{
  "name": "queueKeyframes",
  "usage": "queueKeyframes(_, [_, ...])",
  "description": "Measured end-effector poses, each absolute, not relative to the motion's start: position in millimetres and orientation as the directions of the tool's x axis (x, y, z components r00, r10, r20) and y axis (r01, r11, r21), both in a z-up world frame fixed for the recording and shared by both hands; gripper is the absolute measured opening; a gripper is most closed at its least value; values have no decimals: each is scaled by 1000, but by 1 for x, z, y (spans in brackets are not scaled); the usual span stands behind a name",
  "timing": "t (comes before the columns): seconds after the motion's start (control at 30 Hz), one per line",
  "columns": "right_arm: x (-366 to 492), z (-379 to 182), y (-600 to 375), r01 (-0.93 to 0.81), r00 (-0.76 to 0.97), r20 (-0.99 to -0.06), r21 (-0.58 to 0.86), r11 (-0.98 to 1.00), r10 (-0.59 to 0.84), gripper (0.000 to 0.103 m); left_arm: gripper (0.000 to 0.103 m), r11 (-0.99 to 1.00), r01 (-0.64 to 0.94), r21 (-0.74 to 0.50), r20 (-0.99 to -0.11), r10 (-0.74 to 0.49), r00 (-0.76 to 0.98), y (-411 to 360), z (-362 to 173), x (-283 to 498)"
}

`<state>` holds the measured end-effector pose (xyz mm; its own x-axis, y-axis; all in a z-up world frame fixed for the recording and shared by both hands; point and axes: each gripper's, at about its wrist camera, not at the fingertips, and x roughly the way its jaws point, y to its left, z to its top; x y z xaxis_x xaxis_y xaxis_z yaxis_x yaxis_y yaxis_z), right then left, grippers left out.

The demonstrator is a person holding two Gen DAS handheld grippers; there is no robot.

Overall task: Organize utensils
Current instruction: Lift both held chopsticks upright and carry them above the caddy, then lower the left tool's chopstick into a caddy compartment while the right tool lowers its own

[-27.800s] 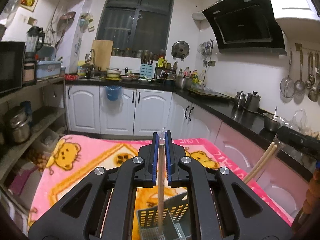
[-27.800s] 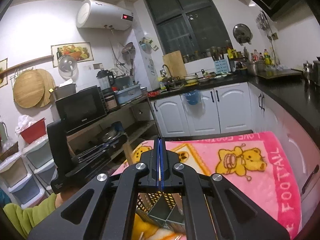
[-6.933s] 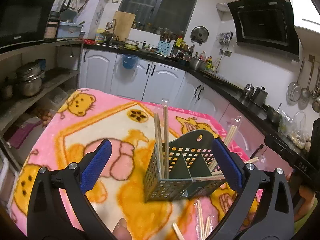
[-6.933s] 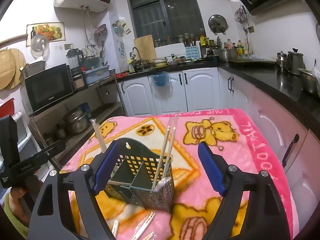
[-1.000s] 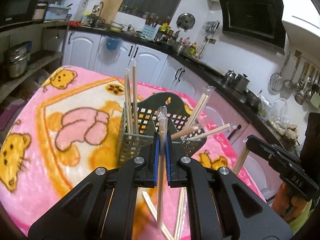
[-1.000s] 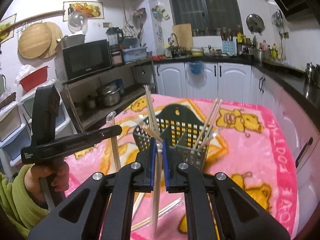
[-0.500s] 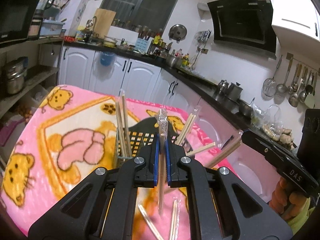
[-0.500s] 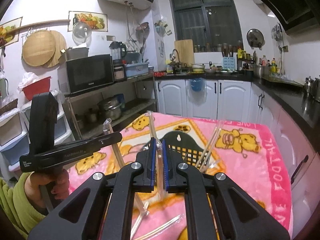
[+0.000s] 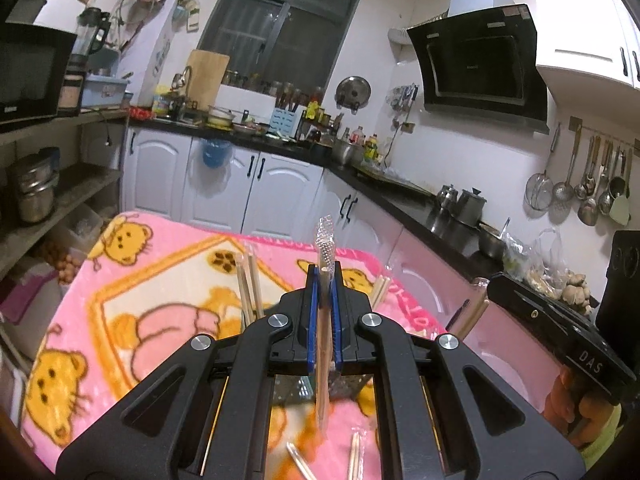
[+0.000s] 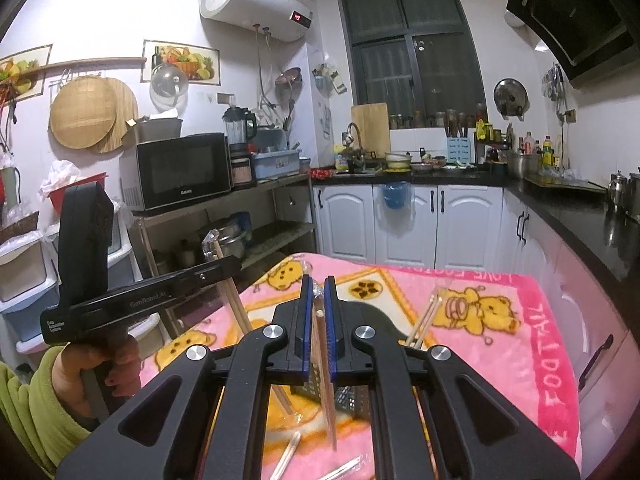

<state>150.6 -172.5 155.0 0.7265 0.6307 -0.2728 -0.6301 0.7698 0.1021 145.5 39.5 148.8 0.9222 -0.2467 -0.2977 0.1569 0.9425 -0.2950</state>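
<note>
Nearest in both wrist views, loose wooden chopsticks [image 9: 297, 465] in clear crinkled wrappers are seen lying flat on the fleece blanket [image 9: 160, 280], a soft pink and orange cover printed with yellow bears that drapes the tabletop. Just beyond them a dark, perforated utensil basket [image 10: 344, 398] is partly hidden behind the black gripper frames; only its gridded lower wall is shown. Thin pale chopstick pairs [image 9: 249, 288] are stood upright in it toward the left edge of the tabletop, and another pair [image 10: 424, 322] leans out toward the right edge.

Compared with half a second ago, the basket is seen lower and more hidden behind both frames, and the cabinets and window fill more of each view, so both grippers have been raised and tilted upward. The grip on each stick is unchanged.

The left gripper [image 9: 325, 312] is clamped shut, its blue-lined fingers pressed on a wrapped chopstick pair [image 9: 323, 360] held nearly upright, the crimped plastic tip sticking up above the fingers and the lower end hanging over the blanket. The right gripper [image 10: 316, 320] is likewise closed tight on a wrapped chopstick [image 10: 326, 392], whose long shaft slants down in front of the basket, clear of the blanket. Farther back, white cabinet doors [image 9: 276, 196] under a black glossy counter are seen.
</note>
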Motion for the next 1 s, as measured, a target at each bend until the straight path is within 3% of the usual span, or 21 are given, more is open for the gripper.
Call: queueKeyframes(1.0, [197, 206, -162, -610, 769, -164, 100, 786, 618, 5, 3, 974, 125, -189, -200, -163, 966, 46, 201, 179])
